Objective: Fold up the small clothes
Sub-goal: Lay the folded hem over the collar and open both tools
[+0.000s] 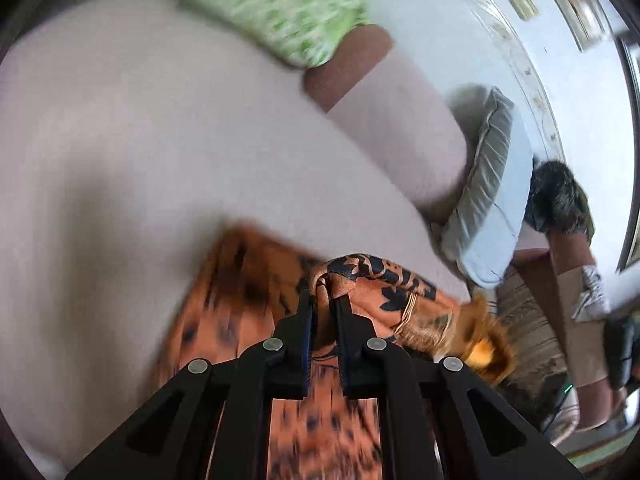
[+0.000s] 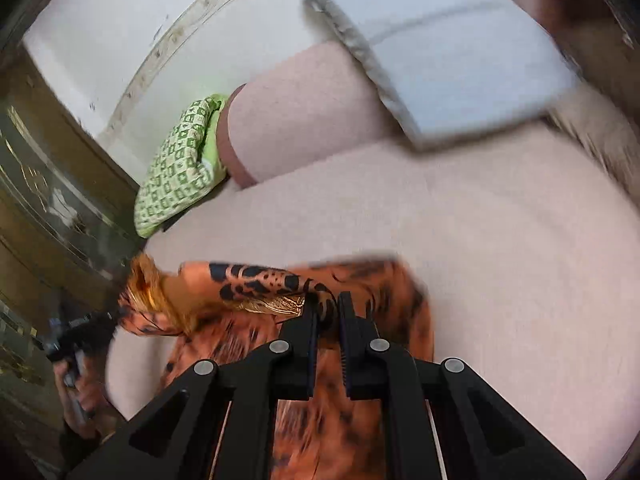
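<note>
The orange garment with black print is held up over the pale pink sofa seat, with its lower part hanging down below both grippers and partly blurred. Its top edge is pinched at two places. In the left wrist view a bunched fold of the fabric is clamped between the jaws of the left gripper, which are closed tightly on it. In the right wrist view the same is seen for the right gripper: its jaws are closed on another part of the printed edge, and the cloth is stretched from there toward the left side of the picture. Behind the garment, a green patterned cushion is leaned against the sofa back, and a light grey cushion is laid at the other end. A dark furry thing is seen near the white wall.
</note>
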Available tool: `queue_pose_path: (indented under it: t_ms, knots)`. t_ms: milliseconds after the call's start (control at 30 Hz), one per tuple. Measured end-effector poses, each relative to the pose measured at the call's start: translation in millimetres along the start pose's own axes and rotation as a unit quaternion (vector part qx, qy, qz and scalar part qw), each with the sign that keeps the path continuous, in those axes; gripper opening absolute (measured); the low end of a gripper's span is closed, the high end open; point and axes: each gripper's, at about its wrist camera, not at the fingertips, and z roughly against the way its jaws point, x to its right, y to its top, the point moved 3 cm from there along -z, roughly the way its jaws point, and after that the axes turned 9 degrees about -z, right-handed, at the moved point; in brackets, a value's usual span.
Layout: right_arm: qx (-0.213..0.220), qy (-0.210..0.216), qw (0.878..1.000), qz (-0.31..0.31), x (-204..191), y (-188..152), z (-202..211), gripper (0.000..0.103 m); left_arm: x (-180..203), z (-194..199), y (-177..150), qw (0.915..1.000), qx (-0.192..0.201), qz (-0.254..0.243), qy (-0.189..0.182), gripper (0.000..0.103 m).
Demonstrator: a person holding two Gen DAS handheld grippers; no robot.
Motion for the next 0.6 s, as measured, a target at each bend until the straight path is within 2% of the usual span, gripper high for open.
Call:
queue_pose_path:
  t_ms: [33, 100, 133, 167, 233, 300, 433, 500, 600]
  knots:
    - [0.001, 0.004, 1.0, -0.02, 10.6, -28.6, 9.6, 0.009, -3.1, 13.7, -22.9, 1.0, -0.002, 0.0, 0.008, 0.008]
    - [-0.003, -0.004, 0.999, -0.047, 29.3, -61.5, 13.3, 0.009, -12.7, 22.6, -65.1, 0.999, -0.014, -0.017, 0.038, 0.008]
    - [-0.014, -0.024, 0.997, -0.07, 49.2, -80.5, 9.4, 0.009, -11.9, 37.2, -80.2, 0.9985, -0.022, -0.012, 0.049, 0.008]
    - [-0.026, -0.039, 0.995, -0.087, 58.5, -87.6, 3.3, 0.009, -19.3, 30.5, -90.0, 0.9978, -0.038, 0.008, 0.053, 0.008]
    - [-0.044, -0.048, 0.992, -0.104, 67.5, -89.0, -7.4, 0.009, -20.4, 30.3, -90.6, 0.9971, -0.039, 0.009, 0.064, 0.008]
    - [-0.03, -0.044, 0.995, -0.087, 58.2, -83.4, 0.2, 0.009, -14.1, 39.7, -80.0, 0.9982, -0.014, -0.007, 0.057, 0.008]
    - [-0.001, -0.035, 0.998, -0.045, 30.4, -92.4, 27.3, 0.008, -5.8, 72.8, -86.9, 0.9987, 0.025, -0.016, 0.042, 0.009]
    - [0.002, -0.039, 0.999, -0.032, 25.9, -109.9, 37.0, 0.009, -12.5, 69.2, -98.9, 0.9978, 0.007, -0.012, 0.065, 0.009]
    - [-0.034, -0.085, 0.995, -0.042, 38.9, -134.8, 26.5, 0.009, -22.1, 55.4, -117.2, 0.9948, -0.04, 0.003, 0.094, 0.009]
